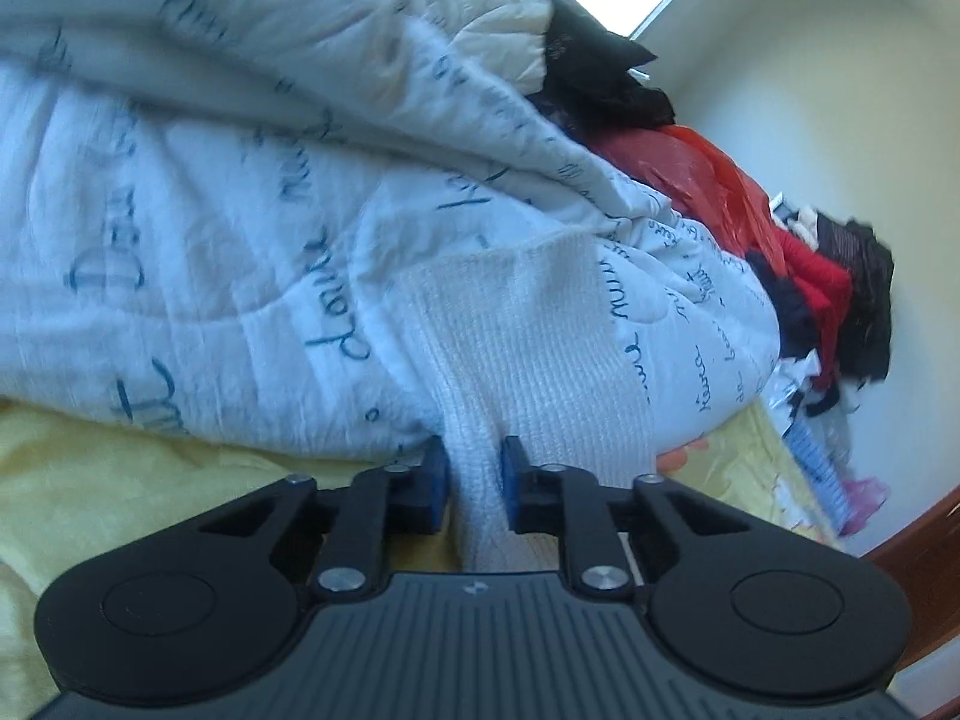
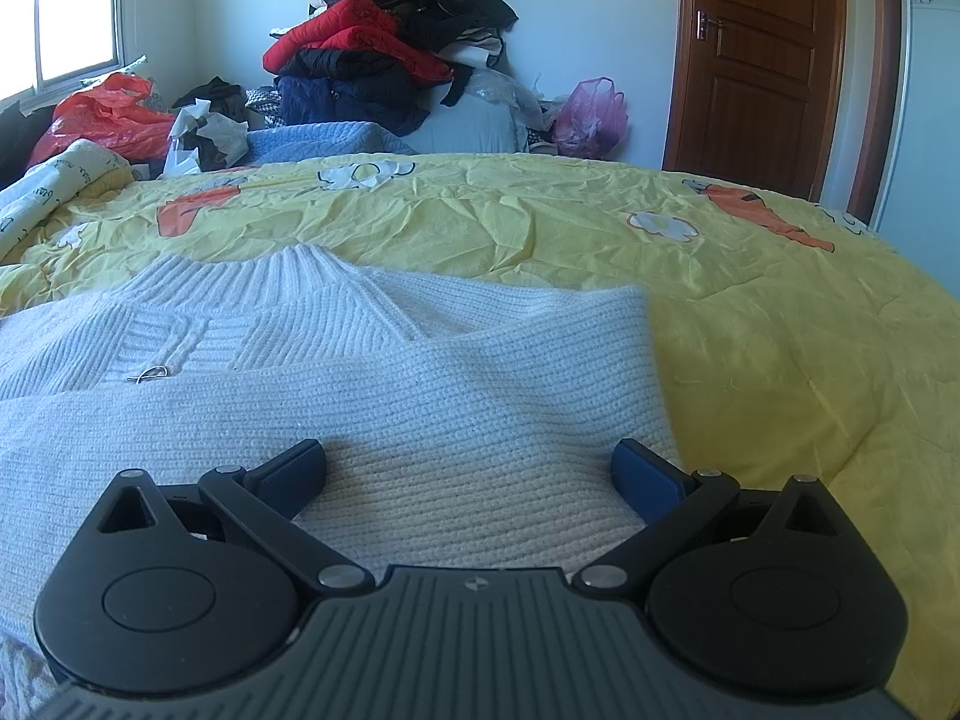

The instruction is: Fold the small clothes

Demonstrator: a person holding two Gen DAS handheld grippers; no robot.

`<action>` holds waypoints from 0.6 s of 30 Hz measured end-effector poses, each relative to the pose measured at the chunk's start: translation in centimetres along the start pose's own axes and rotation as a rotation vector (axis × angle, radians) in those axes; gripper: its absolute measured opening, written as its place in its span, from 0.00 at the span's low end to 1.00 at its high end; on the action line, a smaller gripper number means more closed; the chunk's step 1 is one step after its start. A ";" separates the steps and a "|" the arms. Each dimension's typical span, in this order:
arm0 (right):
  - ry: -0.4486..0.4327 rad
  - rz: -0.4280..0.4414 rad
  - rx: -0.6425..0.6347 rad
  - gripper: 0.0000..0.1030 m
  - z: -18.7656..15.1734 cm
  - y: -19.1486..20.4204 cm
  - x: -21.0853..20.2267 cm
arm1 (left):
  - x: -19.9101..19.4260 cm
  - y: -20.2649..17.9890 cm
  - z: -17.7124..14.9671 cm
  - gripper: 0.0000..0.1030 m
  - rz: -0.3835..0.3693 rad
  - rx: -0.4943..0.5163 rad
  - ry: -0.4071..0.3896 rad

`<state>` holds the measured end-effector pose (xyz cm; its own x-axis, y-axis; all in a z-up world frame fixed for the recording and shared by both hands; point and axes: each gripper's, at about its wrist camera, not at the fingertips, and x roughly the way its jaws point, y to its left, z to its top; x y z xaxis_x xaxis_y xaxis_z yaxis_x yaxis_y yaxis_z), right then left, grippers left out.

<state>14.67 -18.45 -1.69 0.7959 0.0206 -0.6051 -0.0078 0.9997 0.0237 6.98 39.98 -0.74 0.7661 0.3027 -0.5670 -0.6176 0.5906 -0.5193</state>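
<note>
Left wrist view first: my left gripper (image 1: 474,483) has its jaws drawn in close on a strip of the white knitted sweater (image 1: 528,360), the blue pads (image 1: 437,483) pressing the fabric from both sides. That strip runs up from the jaws and lies against a white quilt (image 1: 240,210) covered in dark blue handwriting, which is bunched up high on the bed. Under the quilt I can see the yellow bedsheet (image 1: 120,480). Beyond the quilt there is a red plastic bag (image 1: 708,180) and a heap of dark and red clothes (image 1: 840,294) against the pale wall.

On the right wrist view, my right gripper (image 2: 468,474) has its jaws spread wide, with nothing pinched; I see it over the sweater (image 2: 420,396), which fills the gap between the two blue pads (image 2: 648,474). The sweater is spread flat on the yellow bedsheet (image 2: 780,330), its ribbed collar (image 2: 294,276) towards the far side and one part folded across the body at a slant. A small metal zip pull (image 2: 150,373) shows on the left. Past the bed stand a pile of clothes (image 2: 390,54), a pink plastic bag (image 2: 591,114), the red bag (image 2: 108,114) and a brown wooden door (image 2: 762,54), which is closed.
</note>
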 end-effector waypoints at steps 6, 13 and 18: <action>-0.002 0.002 0.004 0.97 0.0 0.0 -0.1 | -4.3 -6.7 -1.5 0.13 0.035 0.285 -0.145; -0.006 0.008 0.014 0.98 0.0 0.1 -0.1 | -8.3 -13.8 -4.5 0.13 -0.020 0.483 -0.181; -0.009 0.015 0.021 0.98 -0.1 0.0 -0.1 | -9.2 -16.4 -6.0 0.12 -0.030 0.533 -0.163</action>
<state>14.52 -18.49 -1.66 0.8012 0.0350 -0.5974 -0.0070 0.9988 0.0492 9.00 22.99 9.14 0.8256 0.3670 -0.4286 -0.4525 0.8844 -0.1144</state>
